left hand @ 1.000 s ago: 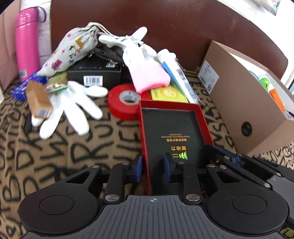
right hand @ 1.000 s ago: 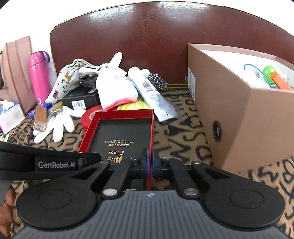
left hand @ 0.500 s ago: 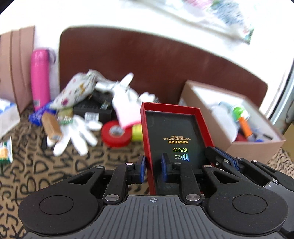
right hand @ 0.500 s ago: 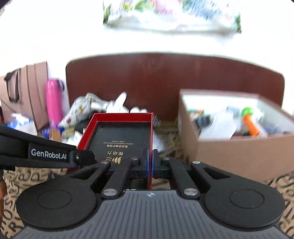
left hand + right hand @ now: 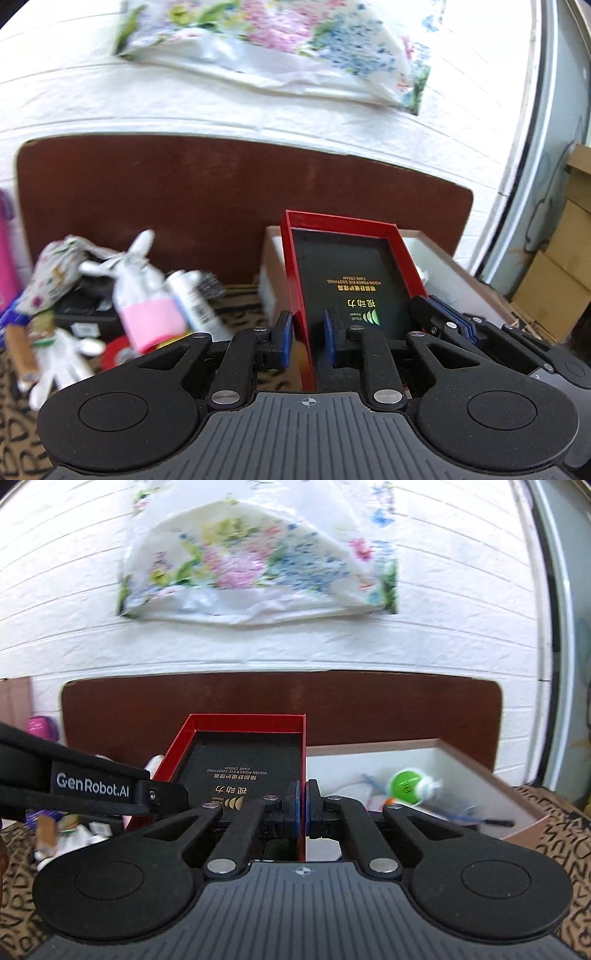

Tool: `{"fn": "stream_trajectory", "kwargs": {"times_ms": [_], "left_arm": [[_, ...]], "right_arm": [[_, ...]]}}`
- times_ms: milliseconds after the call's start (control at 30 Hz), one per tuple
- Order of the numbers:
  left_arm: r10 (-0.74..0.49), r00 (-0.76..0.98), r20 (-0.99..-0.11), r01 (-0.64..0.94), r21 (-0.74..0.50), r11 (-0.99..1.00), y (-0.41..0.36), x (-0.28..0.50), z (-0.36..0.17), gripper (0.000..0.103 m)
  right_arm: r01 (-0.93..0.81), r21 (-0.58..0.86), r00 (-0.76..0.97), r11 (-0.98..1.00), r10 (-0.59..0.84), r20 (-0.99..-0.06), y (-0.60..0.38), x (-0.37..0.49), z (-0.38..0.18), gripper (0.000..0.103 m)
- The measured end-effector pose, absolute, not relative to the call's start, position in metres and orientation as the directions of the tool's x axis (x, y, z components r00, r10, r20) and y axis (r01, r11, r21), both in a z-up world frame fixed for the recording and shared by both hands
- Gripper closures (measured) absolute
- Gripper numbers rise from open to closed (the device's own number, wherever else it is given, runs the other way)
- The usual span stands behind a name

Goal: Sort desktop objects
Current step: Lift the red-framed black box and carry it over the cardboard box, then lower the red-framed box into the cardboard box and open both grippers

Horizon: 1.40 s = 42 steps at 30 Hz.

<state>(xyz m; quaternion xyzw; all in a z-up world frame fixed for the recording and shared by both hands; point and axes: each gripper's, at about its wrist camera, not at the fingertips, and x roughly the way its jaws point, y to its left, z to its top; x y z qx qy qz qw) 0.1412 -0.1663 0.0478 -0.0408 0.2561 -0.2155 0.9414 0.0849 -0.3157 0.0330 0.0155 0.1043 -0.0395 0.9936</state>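
A shallow red box (image 5: 347,266) with a black inside and gold lettering hangs in the air, carried from both sides. My left gripper (image 5: 308,332) is shut on its left wall, blue pads pressing the red edge. My right gripper (image 5: 303,808) is shut on its right wall; it also shows in the left wrist view as the right gripper (image 5: 439,317). Right behind the red box (image 5: 243,760) stands an open cardboard box (image 5: 517,805), with a green round thing (image 5: 406,786) and other small items inside.
At the left lies a pile on the letter-print cloth (image 5: 569,834): a floral pouch (image 5: 55,273), a pink-cuffed white glove (image 5: 147,314), a tube (image 5: 192,299), red tape (image 5: 118,354), a black box (image 5: 85,321). A brown board (image 5: 184,203) backs the table. A pink bottle (image 5: 38,725) stands far left.
Both grippers have lifted the red box off the cloth and carried it up and toward the cardboard box. The views now tilt higher, showing the wall.
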Motion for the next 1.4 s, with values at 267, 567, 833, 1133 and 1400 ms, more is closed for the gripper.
{"fn": "stream_trajectory", "kwargs": {"times_ms": [267,567,833,1133,1400], "left_arm": [[-0.474,0.728,-0.494,0.438,-0.197,0.877,-0.212,0.194,0.041,0.089],[-0.491,0.678,-0.547,0.437,-0.238,0.868,-0.24,0.253,0.022,0.089],[-0.415,0.695,-0.587,0.382,-0.188,0.905,-0.25,0.277,0.007,0.037],[-0.441,0.722,-0.533,0.389,-0.215,0.896,-0.231,0.249,0.016,0.003],[-0.435,0.724,-0.535,0.375,-0.224,0.9,-0.216,0.235,0.013,0.0]], "right_arm": [[0.132,0.035,0.958,0.991,-0.119,-0.259,-0.361,0.13,0.033,0.099],[0.105,0.034,0.922,0.994,-0.084,-0.379,-0.391,0.195,0.027,0.099],[0.096,-0.027,0.874,0.995,-0.098,-0.476,-0.393,0.229,0.014,0.055],[0.184,0.026,0.911,0.983,-0.16,-0.381,-0.399,0.189,0.018,0.015],[0.216,-0.004,0.909,0.976,-0.203,-0.364,-0.389,0.173,0.021,0.002]]}}
